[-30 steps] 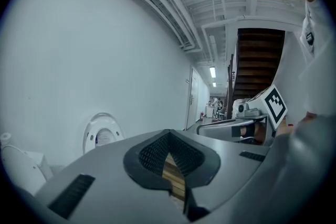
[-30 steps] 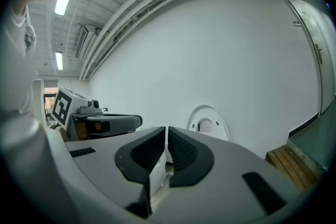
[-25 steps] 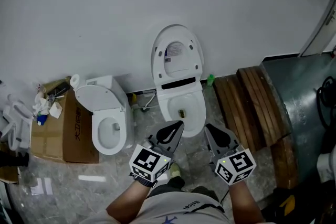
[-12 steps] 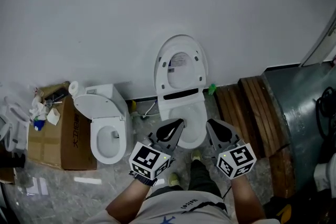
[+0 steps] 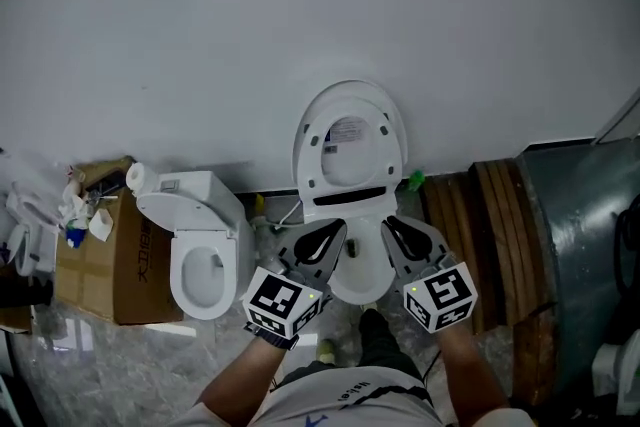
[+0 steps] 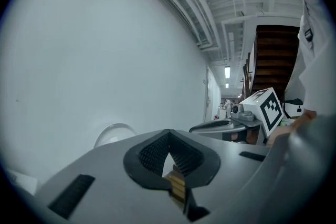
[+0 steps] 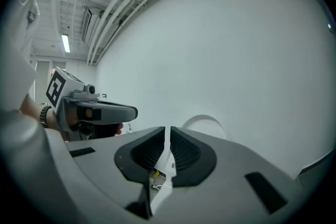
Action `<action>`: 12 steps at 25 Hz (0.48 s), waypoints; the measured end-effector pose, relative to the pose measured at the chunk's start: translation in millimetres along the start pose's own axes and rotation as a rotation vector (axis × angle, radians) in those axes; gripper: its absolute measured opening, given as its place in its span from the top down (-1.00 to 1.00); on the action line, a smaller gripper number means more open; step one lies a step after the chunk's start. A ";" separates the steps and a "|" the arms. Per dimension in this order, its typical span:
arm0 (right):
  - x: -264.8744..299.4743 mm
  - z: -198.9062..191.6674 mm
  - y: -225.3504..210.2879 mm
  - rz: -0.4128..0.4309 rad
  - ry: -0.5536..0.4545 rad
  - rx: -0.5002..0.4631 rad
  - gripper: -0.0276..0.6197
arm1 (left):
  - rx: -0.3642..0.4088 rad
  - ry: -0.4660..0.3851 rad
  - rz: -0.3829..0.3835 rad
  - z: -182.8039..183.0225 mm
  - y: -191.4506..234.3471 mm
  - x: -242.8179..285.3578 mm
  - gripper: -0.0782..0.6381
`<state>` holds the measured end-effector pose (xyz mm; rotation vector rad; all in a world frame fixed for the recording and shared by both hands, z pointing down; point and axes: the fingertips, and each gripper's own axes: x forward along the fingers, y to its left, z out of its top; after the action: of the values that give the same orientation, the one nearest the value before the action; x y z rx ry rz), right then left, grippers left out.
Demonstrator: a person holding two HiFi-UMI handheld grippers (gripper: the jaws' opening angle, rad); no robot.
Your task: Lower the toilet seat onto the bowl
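Toilet seat (image 5: 350, 140) stands raised above the bowl (image 5: 362, 285); left tool (image 5: 330, 235) and right tool (image 5: 395, 230) are closed, empty.

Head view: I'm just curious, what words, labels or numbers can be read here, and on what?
Sticker on the raised toilet lid: print too small to read.
Cardboard box: orange lettering down its side, too blurred to read.
Shirt: small dark print, unreadable.
Left gripper and right gripper: square patterns on their cubes, no words.
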<state>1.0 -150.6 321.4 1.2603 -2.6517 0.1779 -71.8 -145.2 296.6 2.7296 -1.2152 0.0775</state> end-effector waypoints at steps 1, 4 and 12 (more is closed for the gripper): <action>10.3 0.2 -12.5 0.013 0.006 -0.006 0.85 | 0.001 0.000 0.012 0.8 6.2 13.3 0.75; 41.6 0.4 -51.3 0.048 0.025 -0.027 0.85 | 0.006 -0.003 0.052 3.7 24.4 54.7 0.75; 120.7 -11.5 -132.6 0.139 0.072 -0.109 0.72 | 0.022 -0.001 0.136 3.4 64.4 147.7 0.75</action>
<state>31.0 -322.7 363.4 1.0183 -2.6483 0.0962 -20.7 -296.8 316.9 2.6620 -1.4075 0.1056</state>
